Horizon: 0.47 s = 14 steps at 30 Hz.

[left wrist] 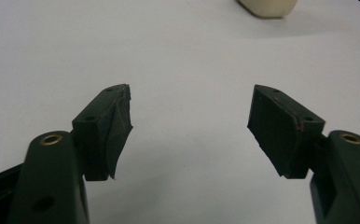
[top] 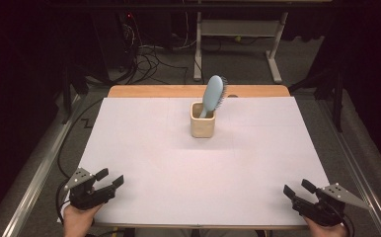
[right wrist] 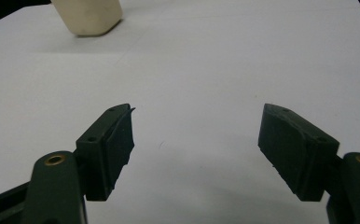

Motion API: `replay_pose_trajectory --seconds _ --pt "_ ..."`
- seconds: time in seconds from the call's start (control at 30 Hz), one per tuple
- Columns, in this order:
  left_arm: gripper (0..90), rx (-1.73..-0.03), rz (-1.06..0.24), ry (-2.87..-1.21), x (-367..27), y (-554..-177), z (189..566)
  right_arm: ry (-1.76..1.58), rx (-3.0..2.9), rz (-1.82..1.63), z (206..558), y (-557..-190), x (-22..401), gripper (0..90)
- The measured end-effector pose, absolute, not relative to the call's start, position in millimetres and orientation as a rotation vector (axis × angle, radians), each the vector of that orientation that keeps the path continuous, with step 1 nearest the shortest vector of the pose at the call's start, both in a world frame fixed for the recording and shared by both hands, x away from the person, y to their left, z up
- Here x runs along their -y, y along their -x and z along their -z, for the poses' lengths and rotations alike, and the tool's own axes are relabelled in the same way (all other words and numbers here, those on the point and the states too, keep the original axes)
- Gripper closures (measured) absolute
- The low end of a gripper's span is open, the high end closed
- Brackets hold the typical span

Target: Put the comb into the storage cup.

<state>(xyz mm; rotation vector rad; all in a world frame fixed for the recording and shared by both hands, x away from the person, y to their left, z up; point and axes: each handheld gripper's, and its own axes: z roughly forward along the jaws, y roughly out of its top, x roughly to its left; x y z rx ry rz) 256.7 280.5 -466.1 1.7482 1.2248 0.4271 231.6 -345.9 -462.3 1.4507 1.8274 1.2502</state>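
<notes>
A cream cup (top: 202, 121) stands upright toward the back middle of the white table (top: 178, 168). A light blue hairbrush (top: 213, 94) sticks out of it, head up and leaning right. My left gripper (top: 110, 177) rests at the near left corner, held by a hand, its jaws open with nothing between them (left wrist: 190, 119). At the near right corner my right gripper (top: 298, 189) is open too, with bare table between its jaws (right wrist: 197, 135). The cup's base shows at the top of the left gripper view (left wrist: 267, 7) and of the right gripper view (right wrist: 88, 16).
A wooden strip (top: 139, 91) borders the table's far edge. Beyond it stand a white desk frame (top: 238, 29) and loose cables (top: 149, 59) on the grey floor. Metal rails (top: 35, 177) run along both sides of the table.
</notes>
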Motion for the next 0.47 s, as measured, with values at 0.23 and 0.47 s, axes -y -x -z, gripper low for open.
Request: replay_pose_trajectory --seconds 0.23,0.47 --pt "30.8 -1.227 -0.421 -1.751 -280.5 -257.5 466.9 -1.442 -1.832 -1.249 463.2 -231.3 344.2 26.5" --pt "30.8 -1.230 -0.417 -1.753 -280.3 -257.9 467.0 -1.430 -1.842 -1.245 463.5 -232.1 342.3 26.3"
